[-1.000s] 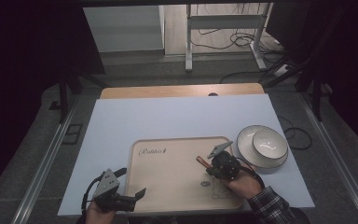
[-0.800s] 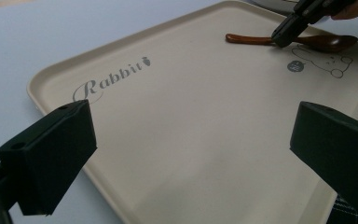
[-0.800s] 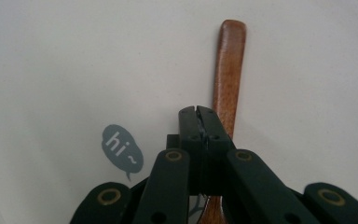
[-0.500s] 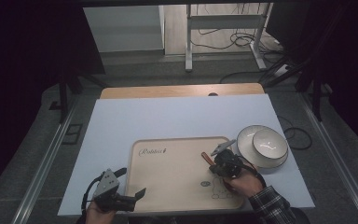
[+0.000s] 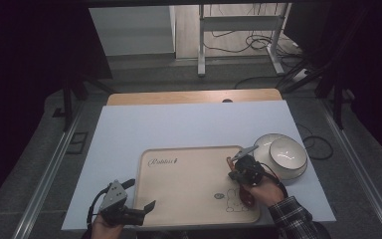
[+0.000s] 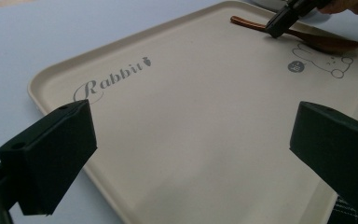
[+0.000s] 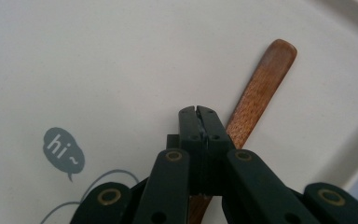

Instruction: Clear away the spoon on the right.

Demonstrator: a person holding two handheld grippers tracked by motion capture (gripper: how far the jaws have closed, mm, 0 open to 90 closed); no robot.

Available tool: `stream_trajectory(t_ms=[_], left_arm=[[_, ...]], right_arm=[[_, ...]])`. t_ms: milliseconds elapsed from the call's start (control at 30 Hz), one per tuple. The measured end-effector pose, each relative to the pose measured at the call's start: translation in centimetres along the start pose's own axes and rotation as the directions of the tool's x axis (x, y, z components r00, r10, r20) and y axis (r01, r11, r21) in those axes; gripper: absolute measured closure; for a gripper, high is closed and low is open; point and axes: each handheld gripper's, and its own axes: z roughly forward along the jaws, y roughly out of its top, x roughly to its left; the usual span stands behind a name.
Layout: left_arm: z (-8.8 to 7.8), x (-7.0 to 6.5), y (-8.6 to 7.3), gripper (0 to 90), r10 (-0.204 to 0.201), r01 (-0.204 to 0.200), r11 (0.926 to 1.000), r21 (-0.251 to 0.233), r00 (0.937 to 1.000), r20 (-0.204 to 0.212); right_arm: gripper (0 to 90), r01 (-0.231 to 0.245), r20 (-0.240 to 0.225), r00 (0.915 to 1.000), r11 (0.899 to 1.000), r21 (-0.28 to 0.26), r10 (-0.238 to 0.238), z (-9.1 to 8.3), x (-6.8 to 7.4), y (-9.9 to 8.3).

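The right gripper [image 7: 200,112] has its 2 black jaws pressed together above 1 brown wooden spoon [image 7: 261,93], which lies on 1 beige rectangular plastic tray [image 5: 189,179], handle toward 1 o'clock; the left gripper [image 6: 191,163] gapes empty at 7 o'clock; 2 nested white bowls [image 5: 283,154] sit at 2 o'clock

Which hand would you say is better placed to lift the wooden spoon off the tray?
Probably right: the right tool sits shut on the wooden spoon, while the left tool stands open at the tray's far edge.
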Motion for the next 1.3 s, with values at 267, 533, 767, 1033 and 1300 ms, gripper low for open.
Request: stream_trajectory(t_ms=[267, 533, 767, 1033, 1300], left_arm=[[0.0, 0.0, 0.0, 0.1, 0.001, -0.001, 1.0000, 0.000, 1.0000, -0.002], [0.0, 0.0, 0.0, 0.1, 0.001, -0.001, 1.0000, 0.000, 1.0000, -0.002], [0.0, 0.0, 0.0, 0.1, 0.002, -0.002, 1.0000, 0.000, 1.0000, -0.003], [0.0, 0.0, 0.0, 0.2, 0.002, -0.002, 1.0000, -0.001, 1.0000, -0.004], [0.0, 0.0, 0.0, 0.2, 0.002, -0.002, 1.0000, -0.002, 1.0000, -0.005]], right_arm=[[90.0, -0.022, 0.014, 0.9997, 1.000, -0.009, 0.022, -0.3, -0.8, -0.2], [89.9, -0.023, 0.011, 0.9997, 0.999, -0.027, 0.023, -0.4, -0.9, -0.2], [89.6, -0.023, 0.015, 0.9996, 0.999, -0.034, 0.023, -0.5, -0.9, -0.2], [83.6, -0.028, 0.018, 0.9994, 0.997, -0.072, 0.030, -1.3, -1.0, -0.2], [77.5, -0.026, 0.025, 0.9993, 0.995, -0.095, 0.029, -1.7, -0.8, -0.2]])
